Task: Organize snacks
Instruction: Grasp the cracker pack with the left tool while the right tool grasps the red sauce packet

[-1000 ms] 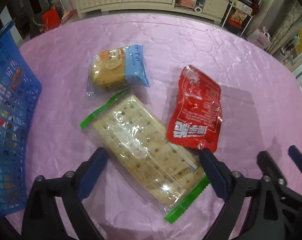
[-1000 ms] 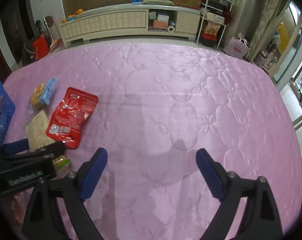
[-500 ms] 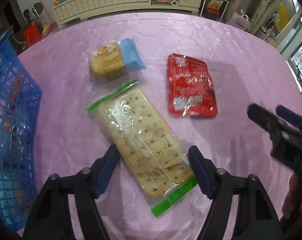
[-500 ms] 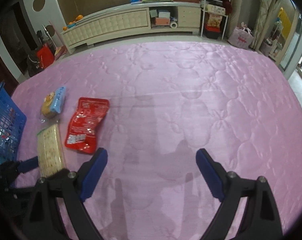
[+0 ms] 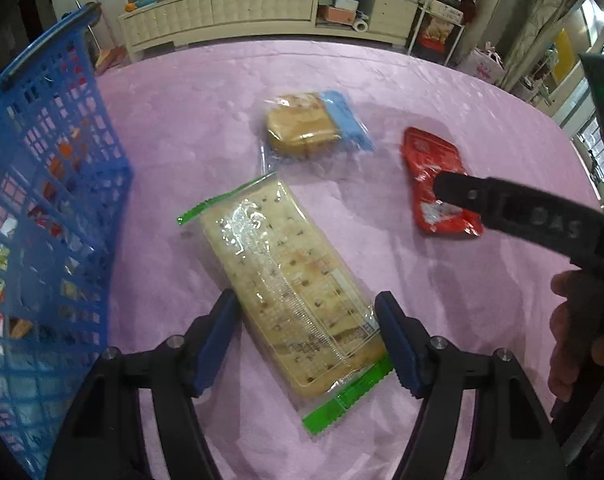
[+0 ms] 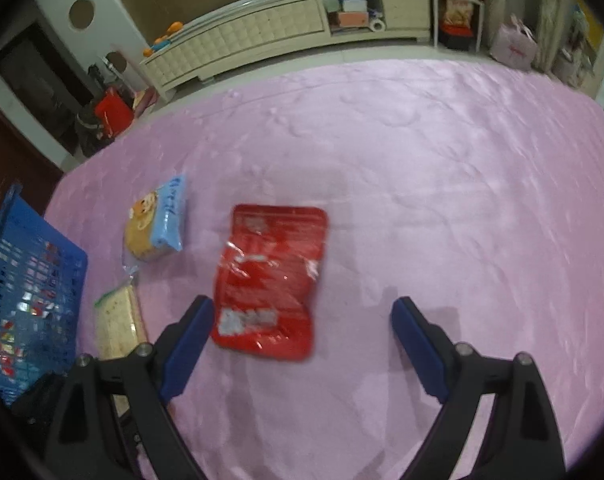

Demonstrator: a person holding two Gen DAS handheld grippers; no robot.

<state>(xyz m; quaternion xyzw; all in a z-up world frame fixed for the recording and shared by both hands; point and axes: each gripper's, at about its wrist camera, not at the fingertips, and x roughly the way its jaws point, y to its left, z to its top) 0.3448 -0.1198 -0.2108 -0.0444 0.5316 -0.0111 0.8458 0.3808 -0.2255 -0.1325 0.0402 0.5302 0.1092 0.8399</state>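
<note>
A long clear cracker pack with green ends [image 5: 286, 276] lies on the pink tablecloth. My left gripper [image 5: 305, 332] is open, its blue pads on either side of the pack's near end. A bread pack with a blue end [image 5: 313, 124] lies beyond it, also in the right wrist view [image 6: 158, 220]. A red pouch [image 6: 270, 280] lies flat; it also shows in the left wrist view [image 5: 433, 176]. My right gripper [image 6: 302, 332] is open just in front of the pouch's near edge, its left pad beside the pouch's corner. The cracker pack also shows in the right wrist view [image 6: 116, 320].
A blue mesh basket [image 5: 42, 208] with several snacks inside stands at the left edge of the table, also in the right wrist view [image 6: 30, 292]. A low cream cabinet [image 6: 262, 28] and shelves stand beyond the table's far edge.
My left gripper has moved forward and narrowed around the cracker pack's near end. My right gripper has swung left and forward to the red pouch.
</note>
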